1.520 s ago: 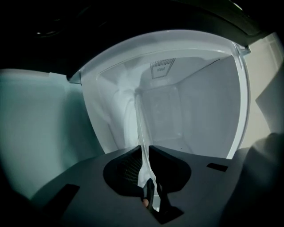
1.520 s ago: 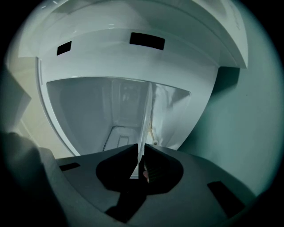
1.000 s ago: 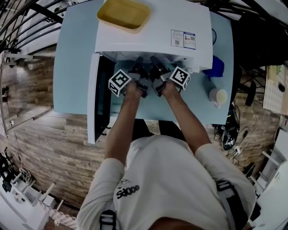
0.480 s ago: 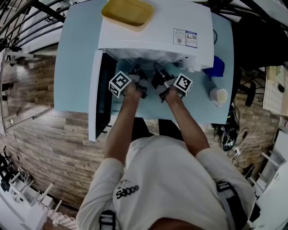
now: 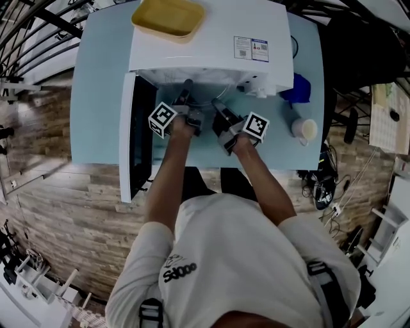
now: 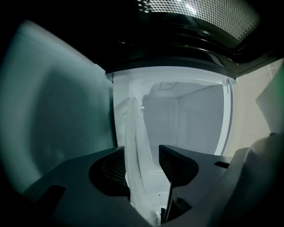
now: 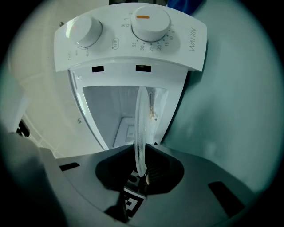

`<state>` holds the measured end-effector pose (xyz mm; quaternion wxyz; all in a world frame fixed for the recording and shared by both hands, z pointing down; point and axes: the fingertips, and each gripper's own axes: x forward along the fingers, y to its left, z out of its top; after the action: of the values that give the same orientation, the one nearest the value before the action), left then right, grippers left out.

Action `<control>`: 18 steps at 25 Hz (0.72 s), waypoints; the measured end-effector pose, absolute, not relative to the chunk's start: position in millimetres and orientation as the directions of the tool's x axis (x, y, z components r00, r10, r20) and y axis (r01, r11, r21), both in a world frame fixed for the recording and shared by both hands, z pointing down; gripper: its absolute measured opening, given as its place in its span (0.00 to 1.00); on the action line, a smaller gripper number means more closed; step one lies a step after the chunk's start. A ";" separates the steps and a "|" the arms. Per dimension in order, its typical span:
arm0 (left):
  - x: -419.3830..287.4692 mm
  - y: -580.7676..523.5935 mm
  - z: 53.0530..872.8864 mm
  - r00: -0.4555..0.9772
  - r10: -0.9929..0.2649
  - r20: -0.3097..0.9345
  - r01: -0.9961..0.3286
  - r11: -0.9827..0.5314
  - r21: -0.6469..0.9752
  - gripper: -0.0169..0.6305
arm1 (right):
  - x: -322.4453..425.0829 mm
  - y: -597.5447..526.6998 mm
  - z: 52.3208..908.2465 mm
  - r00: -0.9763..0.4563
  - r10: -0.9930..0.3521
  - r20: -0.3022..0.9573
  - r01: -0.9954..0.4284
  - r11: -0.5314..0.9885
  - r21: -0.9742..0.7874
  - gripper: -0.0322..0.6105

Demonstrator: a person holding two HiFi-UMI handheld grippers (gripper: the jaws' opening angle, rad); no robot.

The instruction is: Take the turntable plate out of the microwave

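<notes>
To draw the turntable plate (image 7: 142, 119) out, the right gripper's (image 7: 141, 166) fingers (image 7: 116, 173) clamped it while the left gripper's (image 6: 144, 165) were opening around it.

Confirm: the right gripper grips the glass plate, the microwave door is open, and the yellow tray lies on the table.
Wrong place: the head view shows the tray lying on top of the microwave, not on the table. The right gripper does grip the plate, and the door is open.
</notes>
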<state>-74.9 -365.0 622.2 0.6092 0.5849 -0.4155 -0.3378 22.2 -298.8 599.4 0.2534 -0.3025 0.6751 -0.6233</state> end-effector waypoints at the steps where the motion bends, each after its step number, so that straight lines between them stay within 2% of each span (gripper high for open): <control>1: -74.0 -362.8 624.4 0.426 -0.898 0.107 -0.065 0.088 0.994 0.34 | 22.5 -295.9 600.2 -0.694 -0.719 0.039 -0.099 0.042 -0.994 0.13; 5: -73.8 -358.8 626.5 0.389 -0.918 0.074 -0.005 0.078 0.997 0.32 | 21.6 -283.5 605.7 -0.717 -0.696 0.047 -0.102 0.038 -0.994 0.13; 6: -76.1 -358.6 627.6 0.365 -0.928 0.068 0.013 0.078 0.997 0.28 | 20.6 -280.2 607.0 -0.722 -0.690 0.049 -0.104 0.038 -0.994 0.13; 7: -78.7 -357.6 629.6 0.346 -0.936 0.066 0.027 0.080 0.996 0.17 | 19.3 -276.9 608.8 -0.728 -0.684 0.053 -0.108 0.038 -0.993 0.13; 8: -80.5 -355.9 632.0 0.334 -0.940 0.068 0.035 0.084 0.996 0.11 | 18.3 -274.0 610.8 -0.733 -0.677 0.058 -0.113 0.037 -0.993 0.13; 18: -77.8 -320.2 628.4 0.266 -0.960 0.091 -0.027 0.087 0.996 0.09 | 28.1 -259.3 611.6 -0.841 -0.536 0.077 -0.142 0.081 -0.987 0.15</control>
<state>-77.8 -320.2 628.4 0.5809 0.5438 -0.4538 -0.4012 28.1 -259.3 611.6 0.1550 -0.2358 0.7185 -0.6357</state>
